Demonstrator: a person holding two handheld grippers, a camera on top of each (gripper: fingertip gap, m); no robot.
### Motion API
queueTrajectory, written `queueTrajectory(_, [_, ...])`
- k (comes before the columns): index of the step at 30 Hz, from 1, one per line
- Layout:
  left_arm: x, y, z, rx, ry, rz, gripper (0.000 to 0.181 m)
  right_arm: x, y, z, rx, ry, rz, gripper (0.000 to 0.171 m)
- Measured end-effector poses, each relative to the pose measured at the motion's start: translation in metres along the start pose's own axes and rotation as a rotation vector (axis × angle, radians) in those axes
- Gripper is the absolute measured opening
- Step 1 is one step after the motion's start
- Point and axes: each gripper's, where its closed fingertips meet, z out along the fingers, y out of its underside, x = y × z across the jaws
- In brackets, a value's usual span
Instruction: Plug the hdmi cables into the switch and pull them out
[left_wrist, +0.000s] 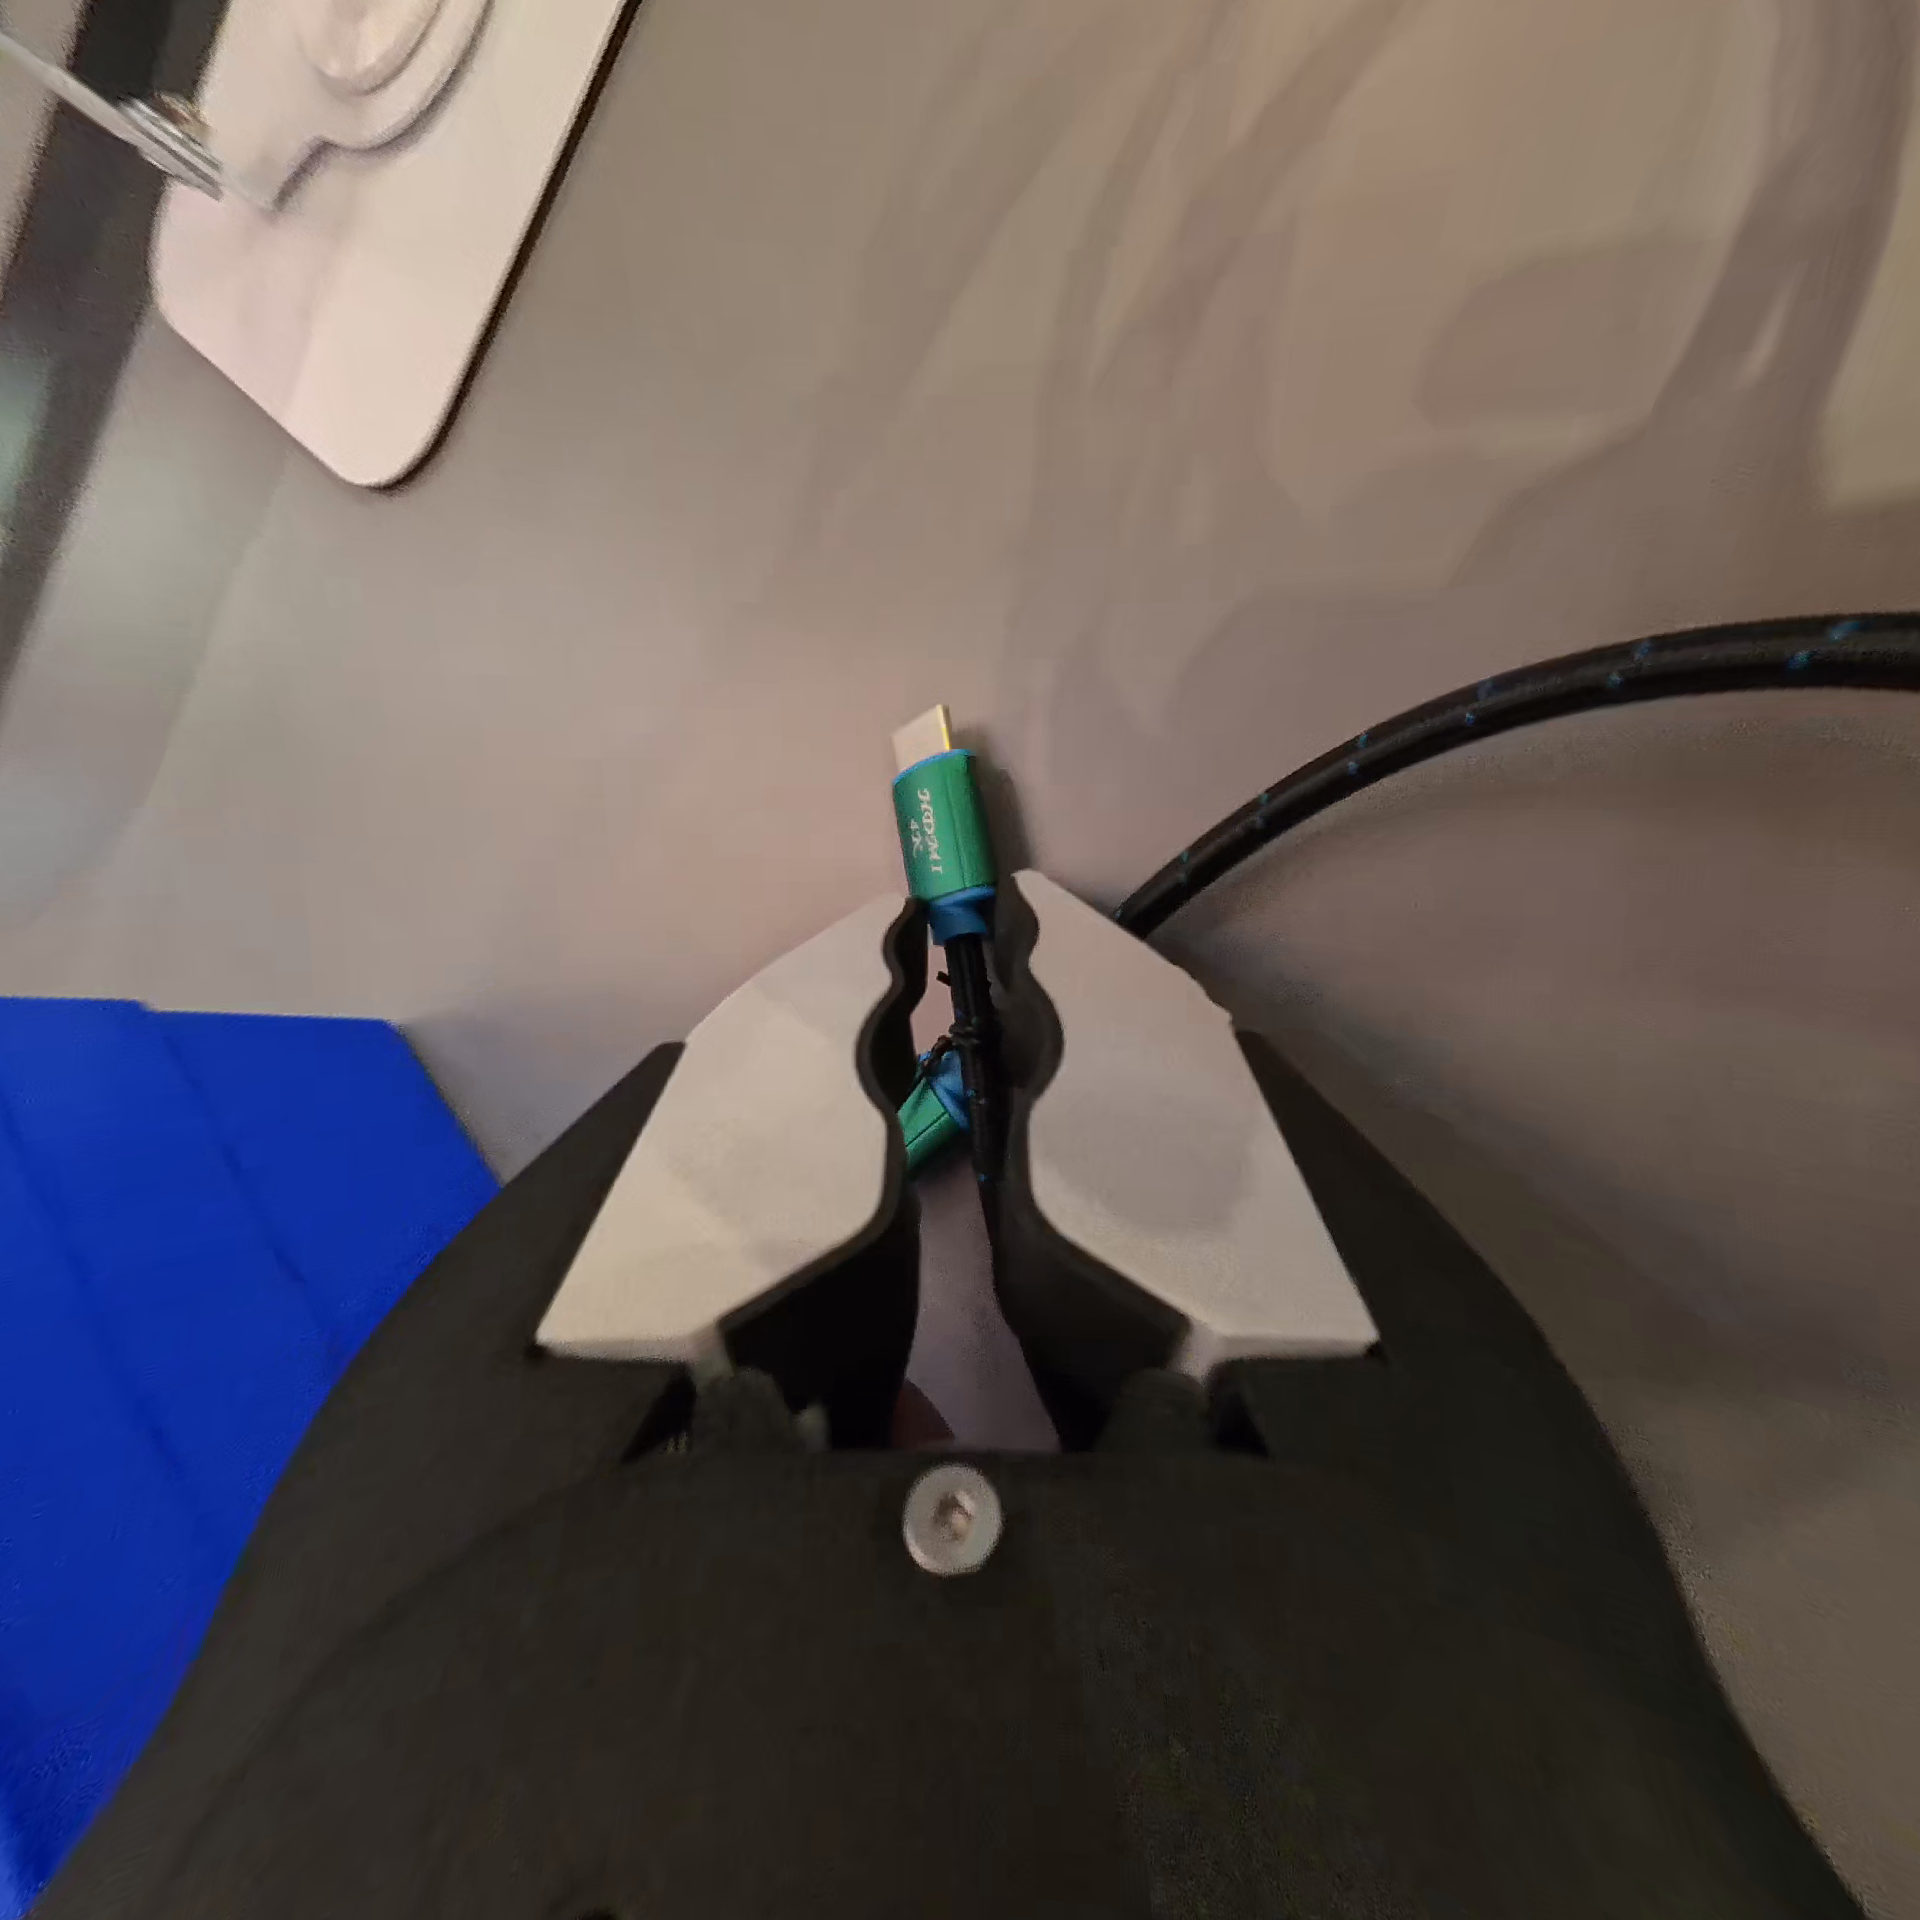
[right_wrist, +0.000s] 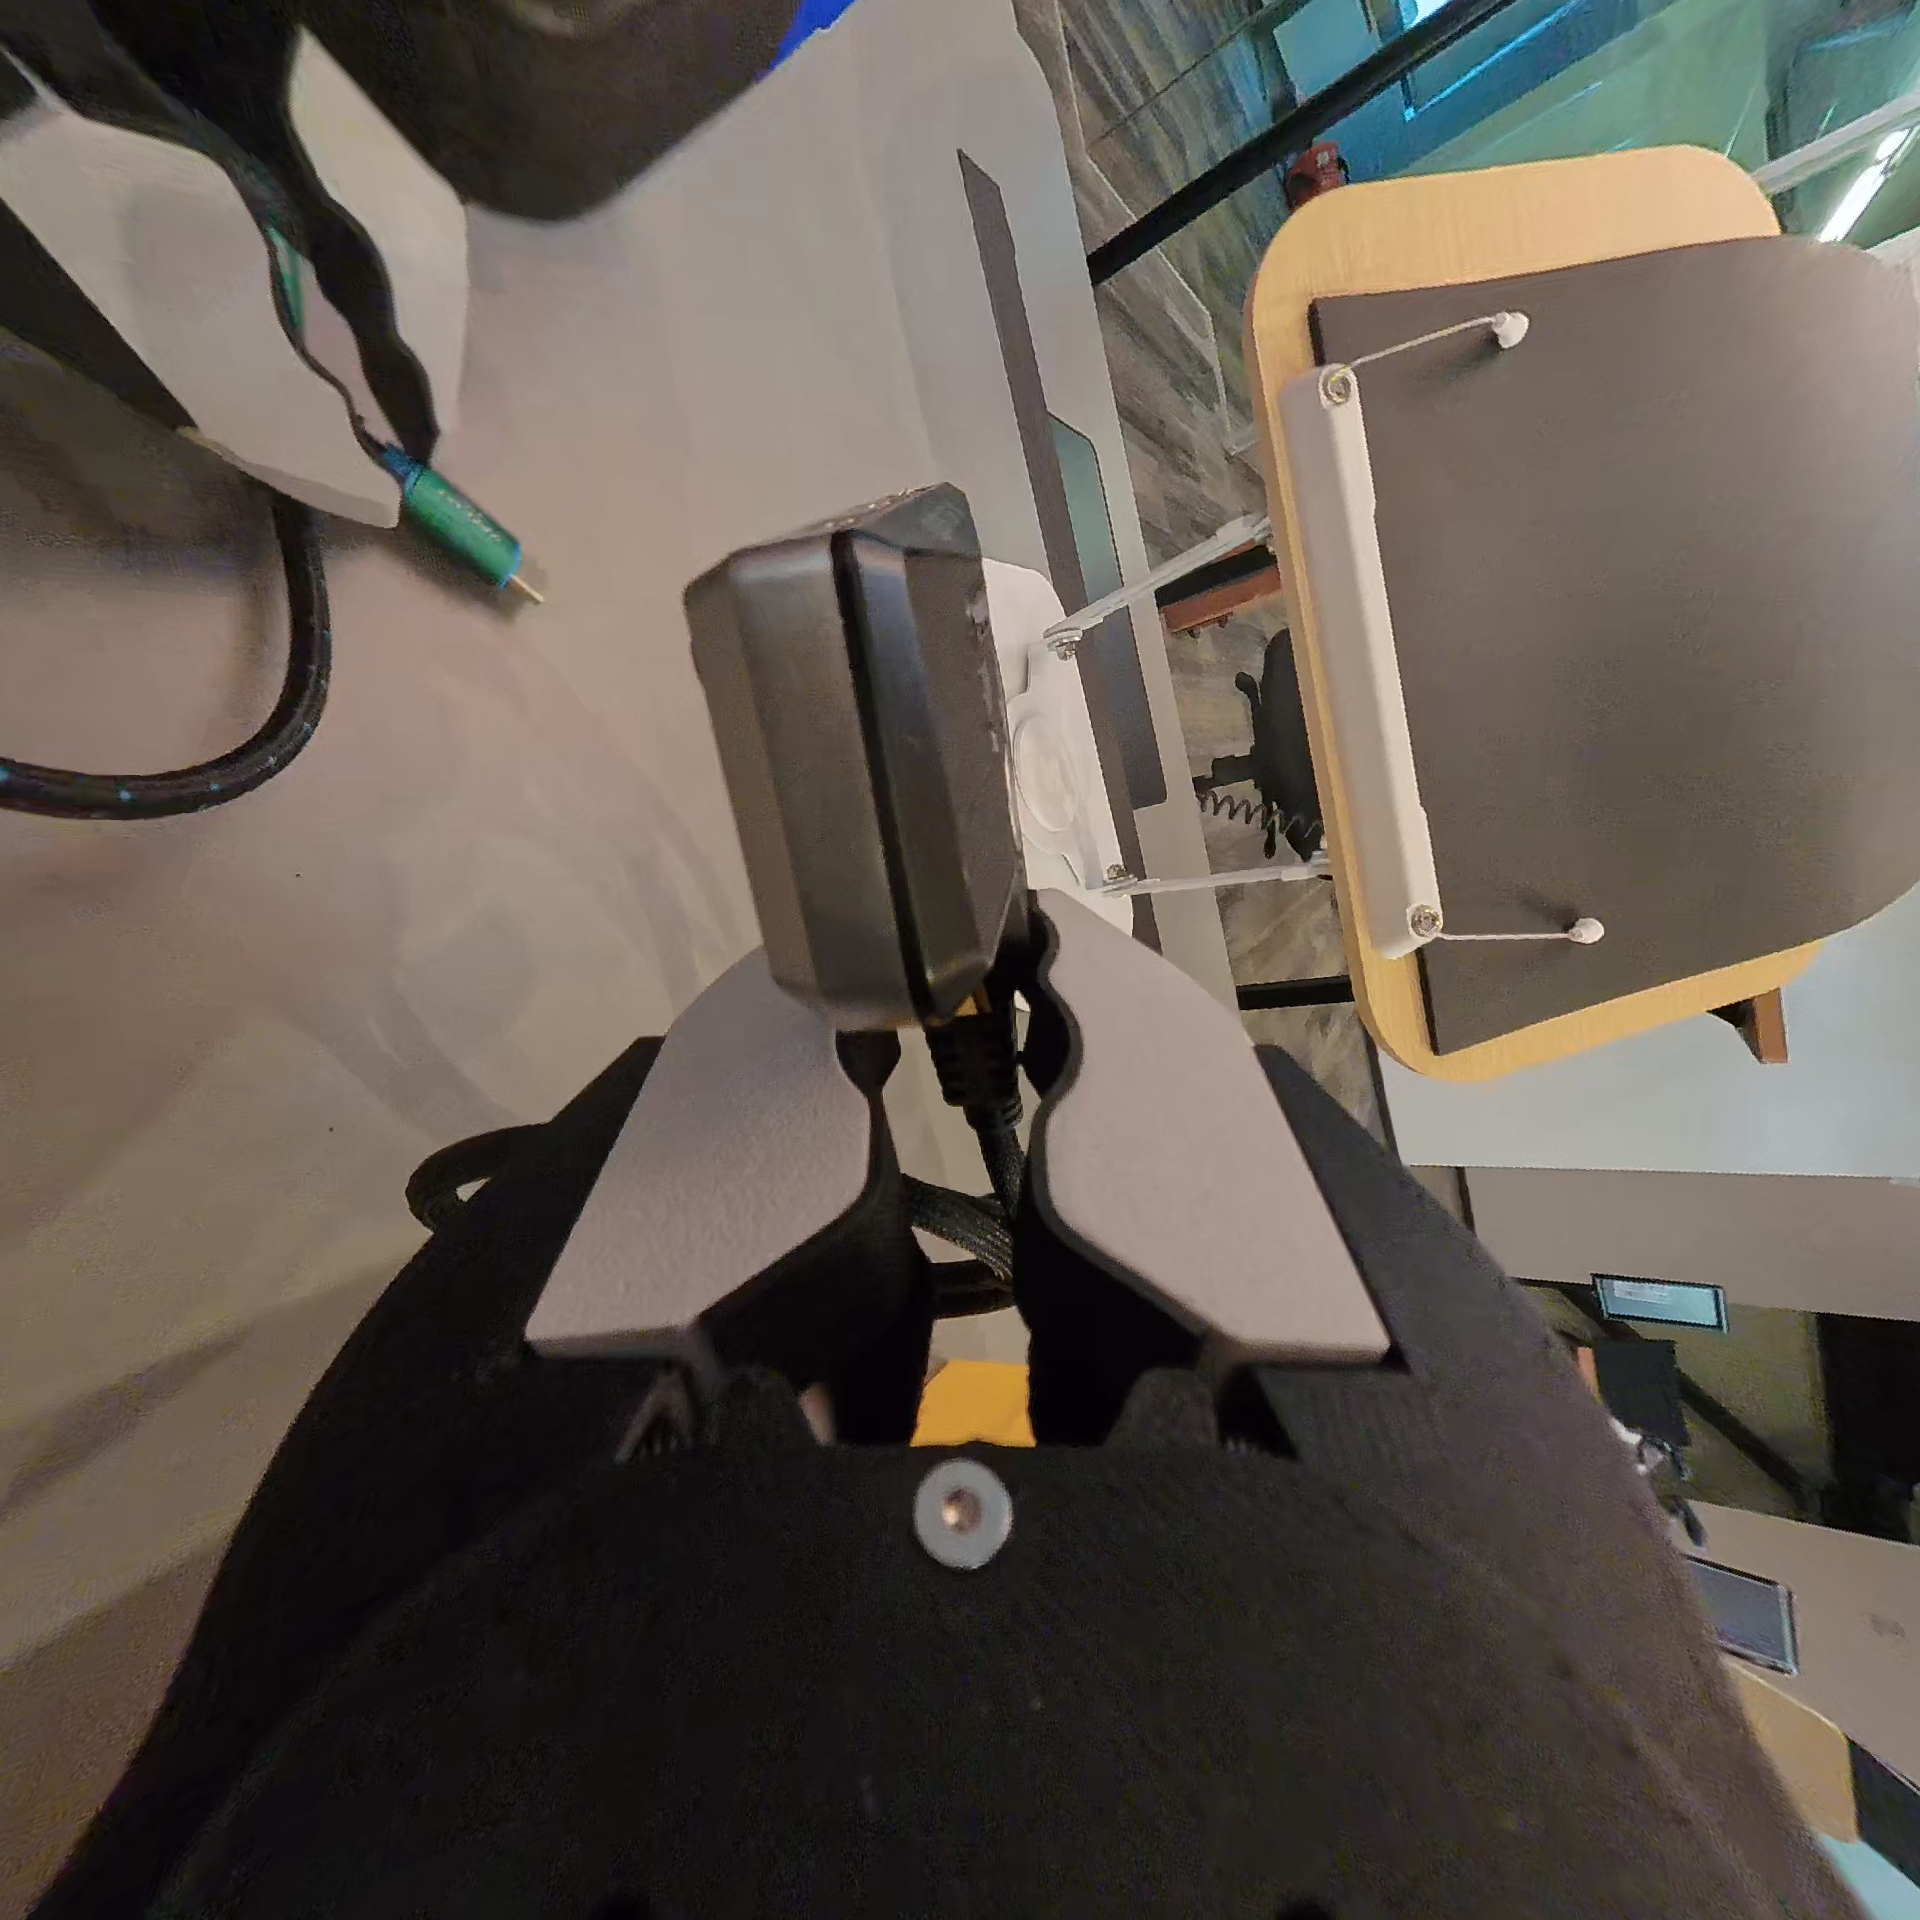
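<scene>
In the left wrist view, the left gripper (left_wrist: 961, 914) fills the lower half of the frame, its two grey fingers (left_wrist: 769, 1132) closed to a narrow gap and pinching a black braided HDMI cable (left_wrist: 971, 1023) just behind its green plug (left_wrist: 933, 826). The plug stands out past the fingertips toward 12 o'clock, its gold metal end bare and touching nothing. A second green connector (left_wrist: 925, 1127) shows between the fingers, lower down at 6 o'clock from the first. The cable loops away at 3 o'clock, out beyond the right finger, over a grey tabletop (left_wrist: 1039, 416). A pale rounded board (left_wrist: 353, 260) lies at 10 o'clock, and a blue surface (left_wrist: 156, 1299) at 8 o'clock.

In the right wrist view, the right gripper (right_wrist: 961, 966) is likewise nearly closed, its fingers (right_wrist: 727, 1153) clamped at the base of the black HDMI switch (right_wrist: 852, 758), where a black cord (right_wrist: 977, 1070) enters it. The switch rises from the fingertips toward 12 o'clock. At 10 o'clock, well apart from the switch, the left gripper (right_wrist: 312, 436) holds the green plug (right_wrist: 462, 530), its tip pointing down toward the switch. A wood-edged board with a dark panel (right_wrist: 1610, 623) stands at 2 o'clock.
</scene>
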Motion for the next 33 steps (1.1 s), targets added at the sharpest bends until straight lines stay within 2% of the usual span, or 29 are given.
queueTrajectory(6, [0.013, -0.010, -0.015, 0.066, 0.107, -0.073, 0.011, 0.000, 0.004, 0.000, 0.005, -0.016, 0.018, 0.019])
queueTrajectory(9, [0.020, -0.022, -0.035, 0.110, 0.178, -0.094, 0.010, -0.002, 0.003, 0.000, 0.010, -0.026, 0.006, 0.019])
queueTrajectory(15, [-0.001, -0.048, -0.097, 0.176, 0.095, 0.084, 0.010, -0.010, -0.006, -0.001, 0.037, -0.049, -0.040, 0.019])
queueTrajectory(19, [0.001, -0.063, -0.131, 0.239, 0.078, 0.219, 0.010, -0.013, -0.015, -0.002, 0.050, -0.050, -0.067, 0.019])
queueTrajectory(25, [0.010, -0.064, -0.145, 0.221, 0.099, 0.327, 0.010, -0.017, -0.020, -0.001, 0.050, -0.051, -0.094, 0.019])
queueTrajectory(33, [0.014, -0.070, -0.147, 0.236, 0.187, 0.302, 0.010, -0.012, -0.023, -0.004, 0.057, 0.001, -0.150, 0.019])
